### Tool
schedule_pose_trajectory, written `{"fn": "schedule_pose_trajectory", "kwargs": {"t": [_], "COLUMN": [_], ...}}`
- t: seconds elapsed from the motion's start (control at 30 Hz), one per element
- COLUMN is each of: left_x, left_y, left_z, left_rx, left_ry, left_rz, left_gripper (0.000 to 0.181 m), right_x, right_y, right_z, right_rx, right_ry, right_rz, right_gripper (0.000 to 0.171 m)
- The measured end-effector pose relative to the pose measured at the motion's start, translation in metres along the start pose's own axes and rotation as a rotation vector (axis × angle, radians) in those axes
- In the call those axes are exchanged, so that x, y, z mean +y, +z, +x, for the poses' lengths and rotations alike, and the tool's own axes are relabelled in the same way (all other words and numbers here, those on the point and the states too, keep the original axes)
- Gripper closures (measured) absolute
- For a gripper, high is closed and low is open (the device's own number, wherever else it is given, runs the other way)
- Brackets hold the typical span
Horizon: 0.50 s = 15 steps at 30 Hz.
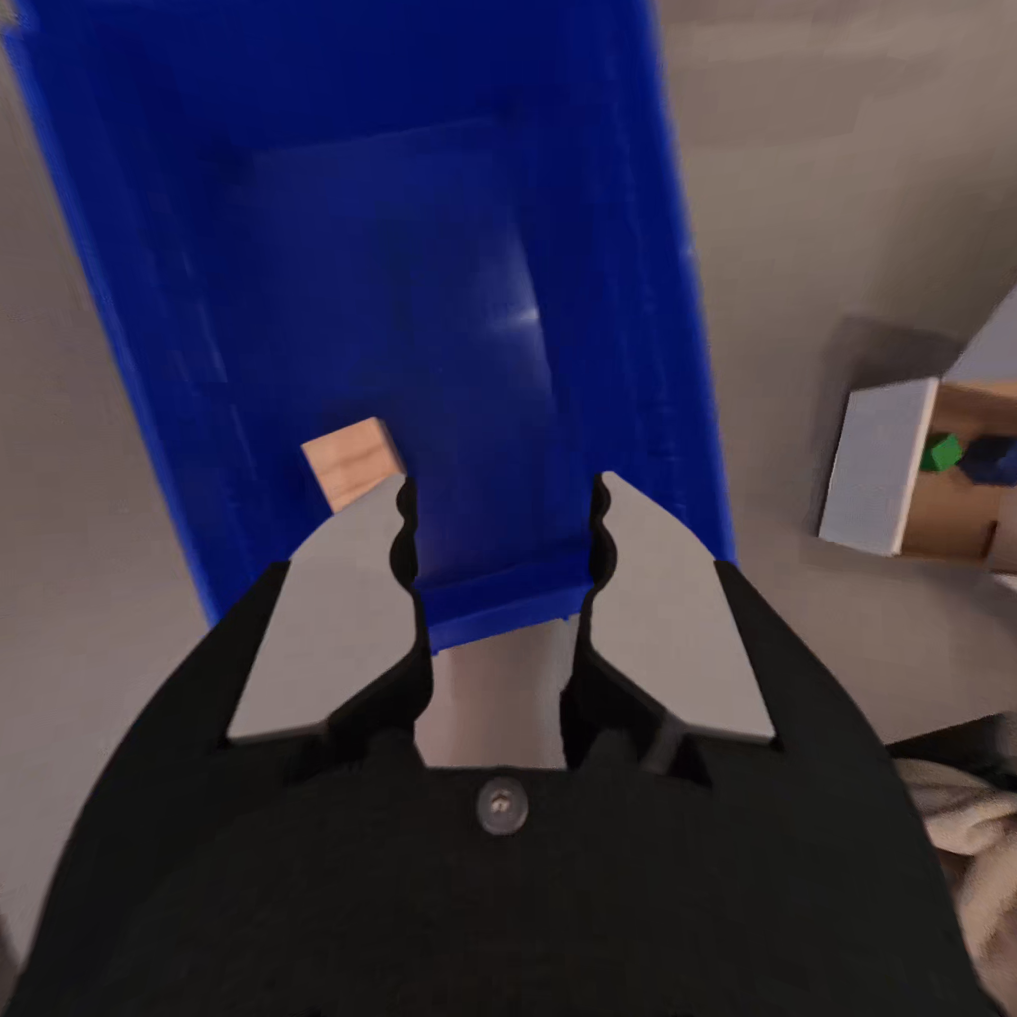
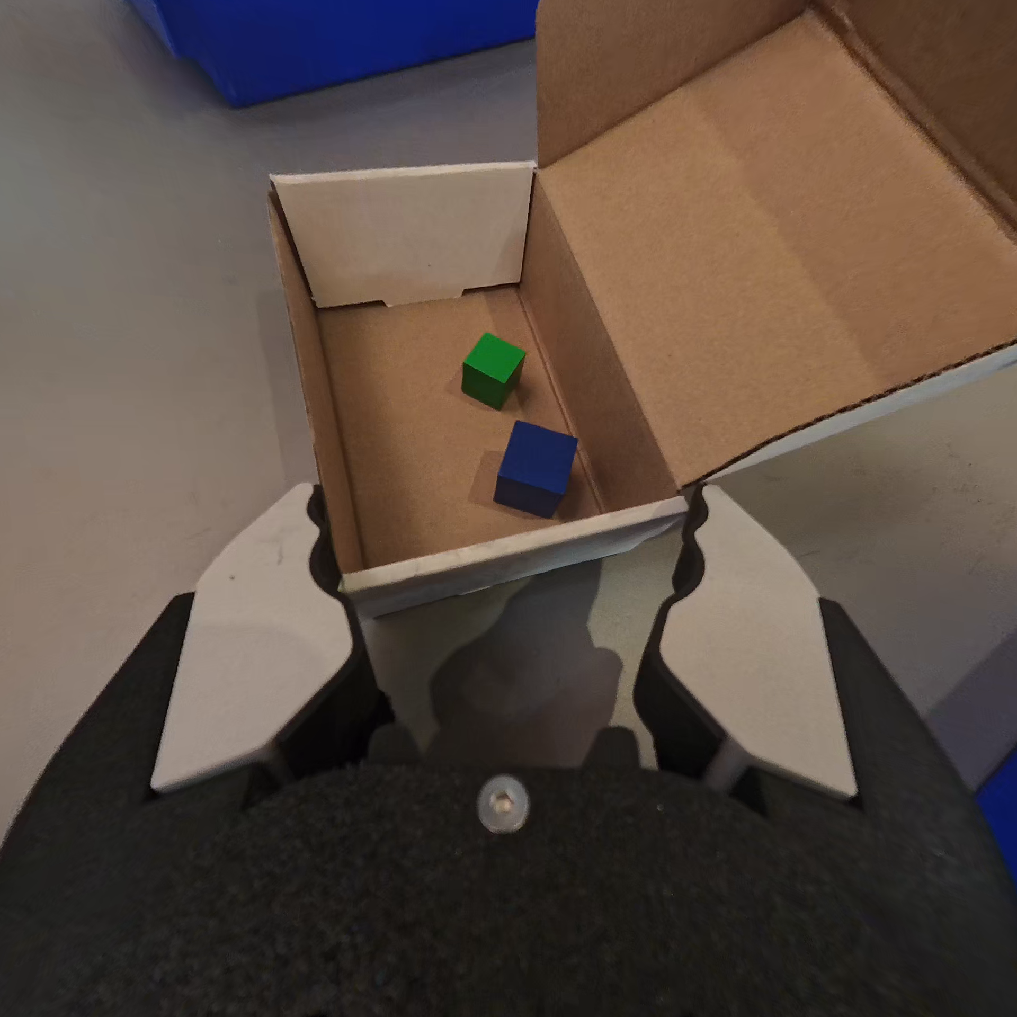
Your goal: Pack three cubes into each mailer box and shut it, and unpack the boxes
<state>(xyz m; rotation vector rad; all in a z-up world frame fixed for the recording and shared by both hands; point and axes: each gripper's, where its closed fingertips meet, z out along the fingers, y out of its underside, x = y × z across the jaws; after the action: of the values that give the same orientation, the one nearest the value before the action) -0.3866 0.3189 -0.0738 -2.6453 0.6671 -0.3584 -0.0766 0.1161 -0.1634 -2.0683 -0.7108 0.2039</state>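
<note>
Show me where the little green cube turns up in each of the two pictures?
Left wrist view: the green cube sits far right, small and blurred, inside the open mailer box.
Right wrist view: the green cube lies mid-picture on the box floor, beyond the blue cube.
Shared landmark: the blue bin, which fills the left view and shows at the top of the right view.

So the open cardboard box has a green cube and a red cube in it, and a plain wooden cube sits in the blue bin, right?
Nearly. The mailer box holds a green cube and a blue cube, not a red one; the right wrist view shows this plainly. The rest stands: the left wrist view shows a wooden cube in the blue bin.
</note>
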Motion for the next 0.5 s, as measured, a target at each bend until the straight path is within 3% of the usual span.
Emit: {"fn": "schedule_pose_trajectory", "kwargs": {"t": [0.1, 0.5], "left_x": [0.000, 0.031], "left_y": [0.018, 0.071], "left_z": [-0.025, -0.078], "left_rx": [0.123, -0.246], "left_ry": [-0.170, -0.157], "left_rz": [-0.052, -0.219], "left_gripper": [0.135, 0.123], "right_x": [0.000, 0.000], "right_y": [0.000, 0.000], "right_z": [0.000, 0.000], "right_rx": [-0.001, -0.005], "right_ry": [0.002, 0.002], "right_rz": [0.000, 0.008], "right_gripper": [0.052, 0.052]}}
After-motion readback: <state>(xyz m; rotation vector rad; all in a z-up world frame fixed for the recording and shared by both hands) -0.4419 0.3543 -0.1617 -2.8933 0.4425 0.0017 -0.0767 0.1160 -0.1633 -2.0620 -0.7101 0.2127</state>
